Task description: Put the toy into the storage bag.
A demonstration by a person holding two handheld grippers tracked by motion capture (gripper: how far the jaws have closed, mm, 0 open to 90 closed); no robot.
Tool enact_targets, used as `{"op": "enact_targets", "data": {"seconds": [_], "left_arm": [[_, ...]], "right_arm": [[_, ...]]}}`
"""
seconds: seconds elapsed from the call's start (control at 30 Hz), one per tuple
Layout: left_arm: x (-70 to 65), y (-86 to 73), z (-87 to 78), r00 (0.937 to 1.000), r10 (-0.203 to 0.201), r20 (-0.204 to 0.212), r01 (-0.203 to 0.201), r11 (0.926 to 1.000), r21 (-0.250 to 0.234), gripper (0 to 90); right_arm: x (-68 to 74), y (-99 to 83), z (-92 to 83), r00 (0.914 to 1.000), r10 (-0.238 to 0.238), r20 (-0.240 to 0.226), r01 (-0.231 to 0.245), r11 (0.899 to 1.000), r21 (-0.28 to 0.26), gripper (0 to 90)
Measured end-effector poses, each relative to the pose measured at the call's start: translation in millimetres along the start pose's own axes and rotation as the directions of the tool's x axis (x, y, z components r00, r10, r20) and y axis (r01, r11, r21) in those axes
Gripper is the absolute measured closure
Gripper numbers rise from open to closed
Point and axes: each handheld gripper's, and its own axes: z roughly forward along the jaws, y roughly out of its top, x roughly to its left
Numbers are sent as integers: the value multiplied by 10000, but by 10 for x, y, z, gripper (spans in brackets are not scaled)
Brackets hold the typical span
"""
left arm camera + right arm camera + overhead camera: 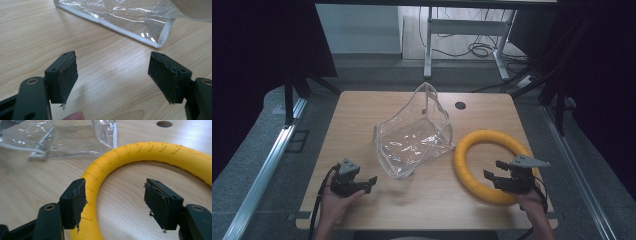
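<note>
Two grippers: we see both near the table's front edge, one in each hand, neither holding anything.
Left gripper (368, 181): jaws spread wide over bare wood in its own view, pointing toward the clear bag's near corner, well short of touching it.
Right gripper (492, 176): jaws parted too, hanging above the near arc of the yellow ring (472, 145); in the right gripper view its left jaw sits over the ring's inner edge, and we cannot tell whether it touches.
Yellow ring: lies flat on the wooden table (357, 110) at the right, ribbed foam or rubber by the look of it, just beside the bag.
Clear plastic bag (412, 137): mid-table, white-edged, its far side standing up and open.
Cable hole (460, 105): beyond the bag, near the far edge.
Risk, ring: we judge a one-sided pinch could let it swing or slip out.
Risk, bag: light, slick film; we expect a nudge could skate or collapse it.
</note>
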Motion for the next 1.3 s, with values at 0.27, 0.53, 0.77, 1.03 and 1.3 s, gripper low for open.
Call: {"op": "enact_targets", "data": {"seconds": [0.27, 0.53, 0.77, 1.03, 1.3], "left_arm": [[-6, 7, 12, 10000, 74, 23, -74, 9999, 100, 231], [6, 3, 22, 9999, 57, -153, -51, 9993, 381, 244], [22, -1, 28, 9998, 37, -220, -27, 9989, 467, 246], [17, 2, 29, 9998, 46, -207, -36, 9990, 450, 246], [3, 11, 32, 9998, 104, -191, -95, 9989, 458, 246]], "right_arm": [[26, 161, -28, 9961, -741, -469, 793, 9895, 1212, 304], [95, 255, 165, 9876, -1209, -999, 1451, 9457, 2907, 302], [234, 231, 386, 9725, -1880, -1372, 2302, 8642, 4475, 306], [330, 135, 587, 9579, -2224, -1819, 2869, 7740, 5645, 312], [422, 77, 743, 9393, -2828, -1943, 3404, 6960, 6323, 426]]}}
